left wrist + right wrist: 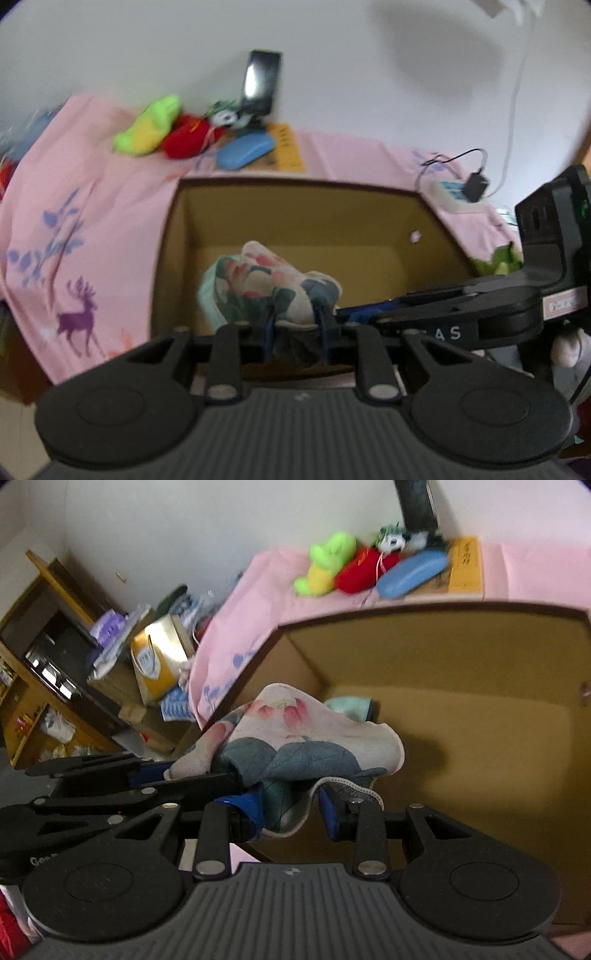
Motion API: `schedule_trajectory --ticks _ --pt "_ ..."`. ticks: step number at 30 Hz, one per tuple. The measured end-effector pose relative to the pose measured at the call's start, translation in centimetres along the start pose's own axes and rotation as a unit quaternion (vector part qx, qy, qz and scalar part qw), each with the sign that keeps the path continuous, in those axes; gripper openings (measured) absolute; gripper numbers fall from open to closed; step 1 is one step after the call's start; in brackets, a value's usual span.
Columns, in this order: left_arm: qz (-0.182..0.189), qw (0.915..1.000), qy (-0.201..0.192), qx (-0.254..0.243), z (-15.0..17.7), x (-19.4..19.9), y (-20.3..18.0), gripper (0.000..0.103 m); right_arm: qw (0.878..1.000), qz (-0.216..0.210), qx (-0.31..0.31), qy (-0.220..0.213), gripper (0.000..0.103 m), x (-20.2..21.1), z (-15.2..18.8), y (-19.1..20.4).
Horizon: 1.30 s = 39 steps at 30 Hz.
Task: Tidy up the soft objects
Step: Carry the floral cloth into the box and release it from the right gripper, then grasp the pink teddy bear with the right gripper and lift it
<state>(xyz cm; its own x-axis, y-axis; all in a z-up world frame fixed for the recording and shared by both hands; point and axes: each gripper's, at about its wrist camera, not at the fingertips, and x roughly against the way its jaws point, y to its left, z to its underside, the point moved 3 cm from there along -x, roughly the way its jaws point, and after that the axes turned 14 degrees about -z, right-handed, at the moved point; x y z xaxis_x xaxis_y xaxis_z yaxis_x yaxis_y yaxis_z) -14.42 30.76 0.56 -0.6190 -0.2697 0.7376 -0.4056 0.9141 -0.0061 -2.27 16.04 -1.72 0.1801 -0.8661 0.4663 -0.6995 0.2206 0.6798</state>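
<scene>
Currently both tools clamp one floral cloth: left tool (295,332) narrow on a bunched fold, right tool (291,808) pinching the hem beside it. Floral cloth (295,734) hangs between them above the open cardboard box (461,738), near its left wall, so release looks like straight down. Plush toys (147,127) lie beyond the box on pink sheet (92,184)
</scene>
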Motion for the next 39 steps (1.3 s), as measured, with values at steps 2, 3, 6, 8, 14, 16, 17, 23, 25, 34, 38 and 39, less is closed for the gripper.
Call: schedule_trajectory --ticks 2,3,6,8,14,16,17,23,25,34,38,39 --pt "-0.009 0.9999 0.007 0.007 0.3 -0.5 0.9 0.021 1.0 0.0 -0.006 0.009 0.016 -1.1 0.1 -0.1" --pt "-0.015 0.9998 0.009 0.009 0.4 -0.7 1.3 0.022 1.0 0.002 -0.01 0.014 0.016 -1.6 0.3 -0.1" --pt "-0.031 0.9994 0.01 0.014 0.6 -1.0 2.0 0.046 0.999 0.001 -0.024 0.025 0.016 -2.4 0.7 -0.2" --pt "-0.036 0.9992 0.002 0.015 0.6 -0.7 2.2 0.059 0.999 -0.003 -0.033 0.024 0.016 -2.3 0.9 -0.2" --pt "-0.046 0.9988 -0.019 -0.004 -0.1 1.2 2.1 0.063 0.999 -0.008 -0.051 0.003 0.016 -0.4 1.2 -0.3" --pt "-0.048 0.9981 -0.039 -0.01 -0.7 2.4 1.9 0.065 0.998 -0.006 -0.055 -0.009 0.016 0.6 1.4 -0.4" --pt "-0.047 0.9976 -0.048 -0.016 -1.0 2.9 1.8 0.066 0.998 -0.004 -0.057 -0.015 0.016 1.2 1.5 -0.4" --pt "-0.016 0.995 -0.088 -0.044 -2.6 5.1 -0.5 0.067 0.997 0.017 -0.053 -0.06 0.016 5.1 2.2 -0.6" --pt "0.007 0.9942 -0.091 -0.058 -2.7 5.3 -2.0 0.067 0.995 0.027 -0.055 -0.076 0.016 6.5 2.5 -0.8" --pt "0.118 0.9794 -0.078 -0.144 -2.4 4.3 -12.1 0.067 0.978 0.088 -0.094 -0.161 0.016 15.3 5.1 -4.0" --pt "0.164 0.9683 -0.073 -0.174 -2.1 4.3 -16.5 0.067 0.968 0.128 -0.109 -0.186 0.016 19.5 6.5 -5.8" --pt "0.176 0.9652 -0.07 -0.181 -2.0 4.3 -17.6 0.067 0.965 0.137 -0.113 -0.19 0.016 20.5 6.9 -6.3"
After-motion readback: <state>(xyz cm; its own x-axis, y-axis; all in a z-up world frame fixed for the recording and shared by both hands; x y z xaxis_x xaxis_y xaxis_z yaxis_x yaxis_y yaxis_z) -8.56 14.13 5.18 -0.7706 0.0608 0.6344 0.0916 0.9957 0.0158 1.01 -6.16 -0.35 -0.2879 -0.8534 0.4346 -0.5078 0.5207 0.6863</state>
